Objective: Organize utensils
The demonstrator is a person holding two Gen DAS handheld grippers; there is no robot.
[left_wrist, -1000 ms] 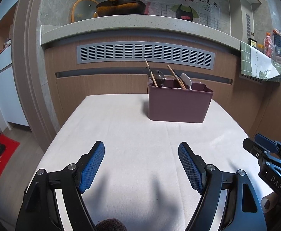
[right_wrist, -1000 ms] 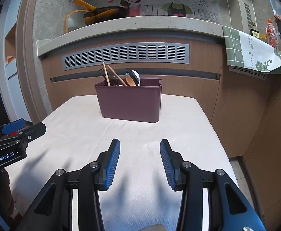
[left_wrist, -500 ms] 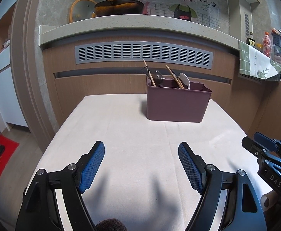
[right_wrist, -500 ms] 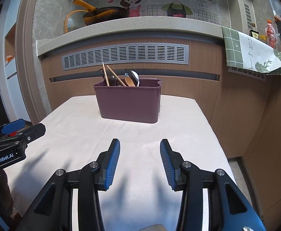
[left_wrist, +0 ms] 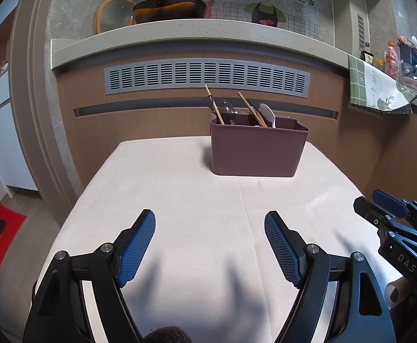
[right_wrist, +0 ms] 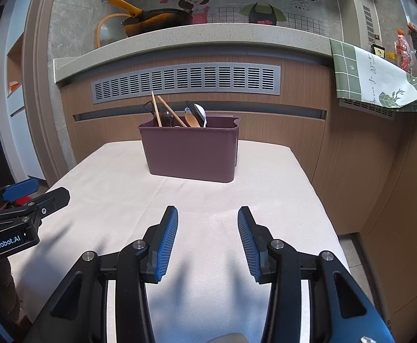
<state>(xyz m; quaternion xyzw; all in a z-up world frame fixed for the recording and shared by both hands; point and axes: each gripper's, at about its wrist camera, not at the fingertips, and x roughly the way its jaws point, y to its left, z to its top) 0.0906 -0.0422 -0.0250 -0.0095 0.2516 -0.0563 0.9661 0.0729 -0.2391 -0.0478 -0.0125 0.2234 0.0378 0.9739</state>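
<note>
— While my grippers hover over the worktop (left_wrist: 180, 200), what does each one have hold of?

— Nothing. My left gripper (left_wrist: 210, 247) has its jaws spread wide, only pale cloth between the blue pads (left_wrist: 135, 248). My right gripper (right_wrist: 207, 244) is parted too, though more narrowly, and it is just as empty.

— Where are the utensils?

— All in the maroon bin (left_wrist: 257, 150), which stands upright toward the far edge of the worktop, well apart from both grippers. Two wooden chopsticks (left_wrist: 214, 104) lean out of it at angles, beside a dark ladle (left_wrist: 226, 110) and a white spoon (left_wrist: 267, 113). From the right wrist view I can also see a wooden spoon (right_wrist: 192, 120) among them. Which compartment each sits in, I cannot tell.

— Anything behind?

— A counter ledge with an orange-handled pan (right_wrist: 154, 21), and a green checked towel (right_wrist: 371, 77) draped over the edge to the right.
</note>
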